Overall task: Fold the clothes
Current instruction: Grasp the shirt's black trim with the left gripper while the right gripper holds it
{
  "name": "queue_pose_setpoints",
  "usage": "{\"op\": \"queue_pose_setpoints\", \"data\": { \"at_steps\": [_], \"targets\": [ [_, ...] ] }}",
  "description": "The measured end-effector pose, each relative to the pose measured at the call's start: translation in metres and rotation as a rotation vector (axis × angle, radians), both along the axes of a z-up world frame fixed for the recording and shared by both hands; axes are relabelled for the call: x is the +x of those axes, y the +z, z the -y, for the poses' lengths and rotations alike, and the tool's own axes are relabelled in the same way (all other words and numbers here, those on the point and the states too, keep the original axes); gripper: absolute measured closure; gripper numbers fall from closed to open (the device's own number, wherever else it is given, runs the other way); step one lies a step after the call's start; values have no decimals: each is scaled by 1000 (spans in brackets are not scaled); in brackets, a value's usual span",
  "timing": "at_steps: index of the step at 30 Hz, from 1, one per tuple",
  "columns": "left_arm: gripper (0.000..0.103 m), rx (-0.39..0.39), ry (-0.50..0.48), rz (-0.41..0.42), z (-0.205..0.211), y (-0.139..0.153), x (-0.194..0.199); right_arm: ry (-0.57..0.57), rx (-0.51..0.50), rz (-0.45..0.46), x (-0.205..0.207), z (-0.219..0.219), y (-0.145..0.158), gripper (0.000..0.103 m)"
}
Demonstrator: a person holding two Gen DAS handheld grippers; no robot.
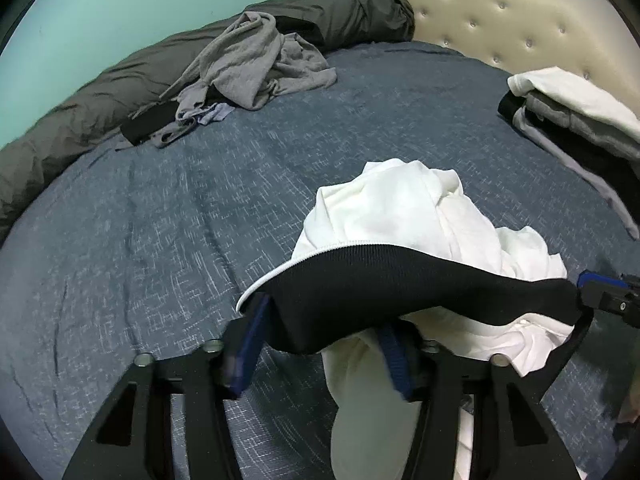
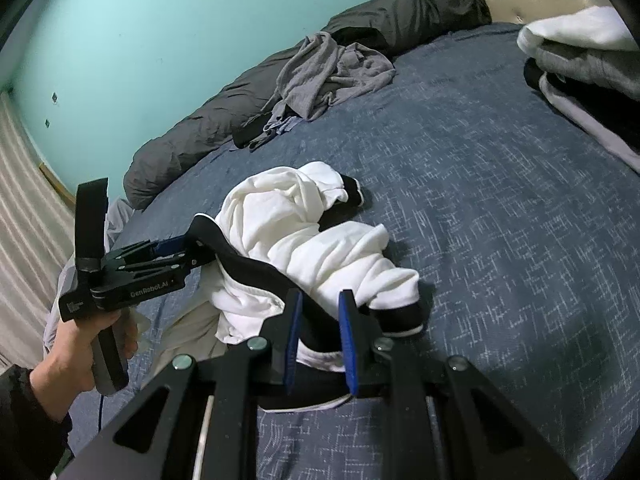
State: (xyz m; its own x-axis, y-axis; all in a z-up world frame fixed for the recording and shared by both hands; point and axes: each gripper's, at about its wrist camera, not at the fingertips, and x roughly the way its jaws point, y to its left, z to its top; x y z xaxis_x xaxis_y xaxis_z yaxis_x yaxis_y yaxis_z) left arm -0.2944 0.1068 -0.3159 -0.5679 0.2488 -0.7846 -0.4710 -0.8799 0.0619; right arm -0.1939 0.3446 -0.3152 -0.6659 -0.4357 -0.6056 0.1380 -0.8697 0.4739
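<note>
L gripper point(image 2: 188, 246) + R gripper point(image 2: 320, 344) both clamp white garment's point(image 2: 304, 240) black hem — R grip prob. firm, partly hidden.

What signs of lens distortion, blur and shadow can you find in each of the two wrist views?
Left wrist view: the bed bulges like a dome, the corners go black, and the left claw looks slightly smeared by motion. Right wrist view: the wall and bed edge curve strongly, the white garment casts a soft shadow on the bedspread, and the right claw is sharp.
</note>
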Motion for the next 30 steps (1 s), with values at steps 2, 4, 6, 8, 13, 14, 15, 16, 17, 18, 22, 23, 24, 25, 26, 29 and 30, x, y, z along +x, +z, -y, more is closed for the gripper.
{"op": "queue_pose_setpoints", "data": {
  "at_steps": [2, 4, 6, 8, 13, 14, 15, 16, 17, 18, 22, 23, 24, 25, 26, 29, 30],
  "targets": [
    [69, 8, 3, 1, 1, 0, -1, 3, -3, -1, 2, 1, 2, 84],
    [71, 11, 4, 4, 2, 0, -1, 6, -6, -3, 3, 2, 3, 64],
    [71, 9, -1, 2, 2, -1, 0, 10, -9, -4, 5, 2, 5, 49],
    [71, 5, -7, -2, 3, 0, 1, 13, -6, 4, 4, 3, 3, 49],
    [70, -2, -16, -11, 7, 3, 6, 21, 12, 42, 0, 6, -6, 49],
    [70, -4, -18, -12, 8, 4, 6, 23, 15, 49, -1, 6, -8, 49],
    [70, -5, -20, -14, 9, 4, 7, 24, 19, 56, -2, 7, -10, 50],
    [70, -7, -22, -16, 10, 5, 8, 26, 23, 64, -3, 7, -12, 52],
    [70, -8, -24, -18, 11, 6, 9, 28, 26, 71, -4, 7, -14, 55],
    [70, -10, -26, -19, 12, 6, 10, 29, 30, 79, -5, 8, -16, 57],
    [70, -25, -31, -28, 13, 8, 11, 42, 40, 87, -6, 10, -19, 71],
    [71, -23, -31, -27, 13, 8, 11, 49, 42, 86, -6, 12, -19, 77],
    [71, -21, -31, -27, 13, 9, 10, 59, 46, 85, -7, 13, -19, 78],
    [73, -19, -31, -27, 13, 10, 10, 67, 51, 83, -7, 15, -19, 83],
    [80, -16, -31, -26, 13, 11, 10, 72, 56, 79, -7, 17, -19, 89],
    [89, -13, -31, -33, 14, 17, 11, 82, 66, 55, -6, 19, -15, 96],
    [90, -14, -31, -40, 14, 21, 13, 86, 68, 35, -5, 19, -10, 97]
  ]
}}
